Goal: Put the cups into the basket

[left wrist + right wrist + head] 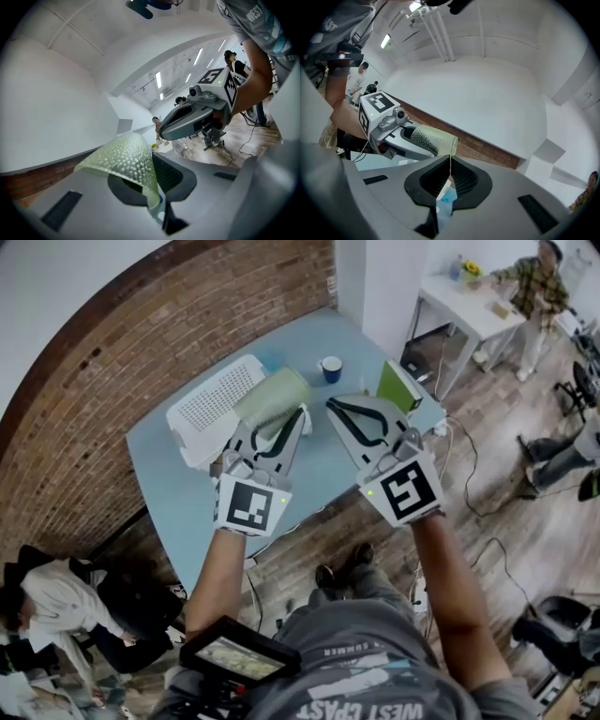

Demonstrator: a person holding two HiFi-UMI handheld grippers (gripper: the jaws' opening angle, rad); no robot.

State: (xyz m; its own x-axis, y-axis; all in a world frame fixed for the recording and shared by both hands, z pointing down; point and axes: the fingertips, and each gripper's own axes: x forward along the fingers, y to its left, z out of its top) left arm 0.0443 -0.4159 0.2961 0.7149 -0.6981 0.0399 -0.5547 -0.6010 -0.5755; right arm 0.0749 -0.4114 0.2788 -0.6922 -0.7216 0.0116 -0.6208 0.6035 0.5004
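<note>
As left tongs [286,425] clamp green cup [270,396], beside basket [208,407]

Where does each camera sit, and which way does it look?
Head view: on the person's head, looking down at table, basket, left arm, right arm, left tongs, right tongs.
Left gripper view: on the left tongs, looking along them at the green cup they pinch; right arm shows.
Right gripper view: on the shut, empty right tongs, facing the brick wall; left arm shows.
Shared: both gripper views show the green cup.
</note>
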